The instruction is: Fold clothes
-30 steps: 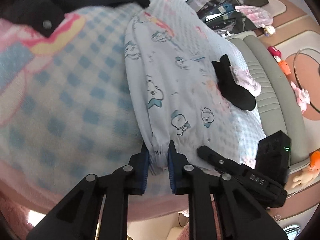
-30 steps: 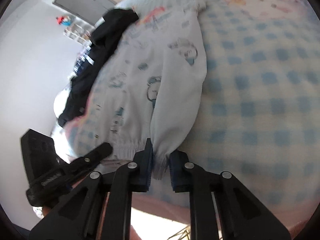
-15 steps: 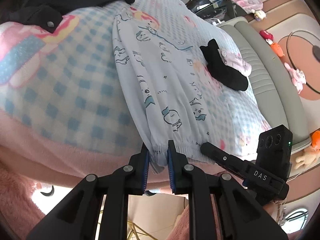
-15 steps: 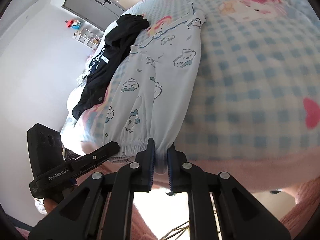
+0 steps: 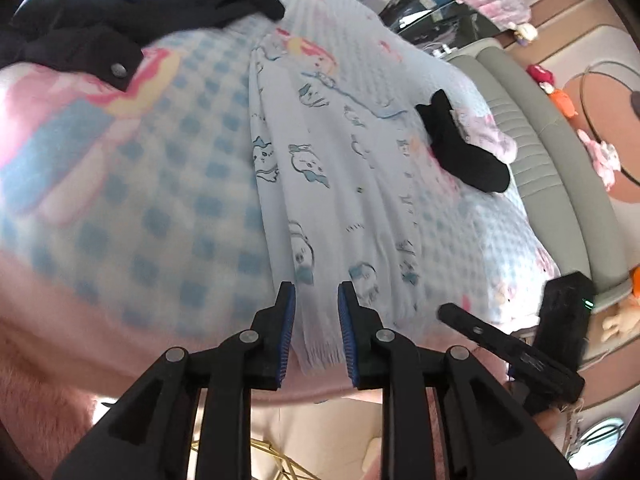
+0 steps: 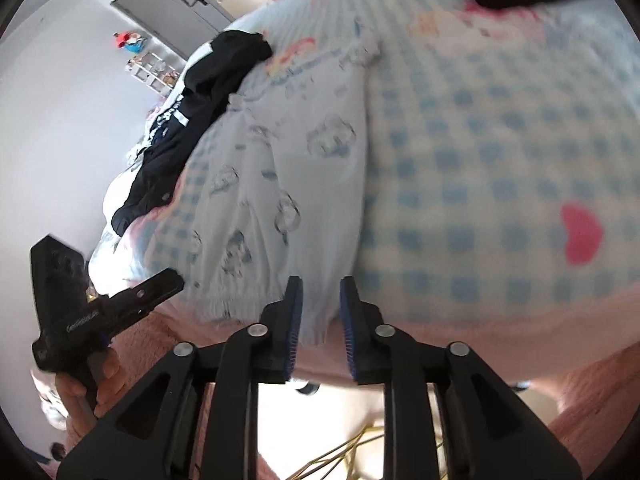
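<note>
Opening at lower centre of the left wrist view, the left gripper [image 5: 316, 332] has a cuff of the pale printed pyjama trousers [image 5: 340, 184] between its pads without pressing it; the trousers run up the frame across the checked bed [image 5: 140, 184], black socks [image 5: 460, 148] at right. In the right wrist view, the right gripper [image 6: 319, 328] is likewise opening, the other cuff loose between its pads, trousers [image 6: 288, 160] stretching to the upper centre, a black garment [image 6: 200, 96] at upper left.
</note>
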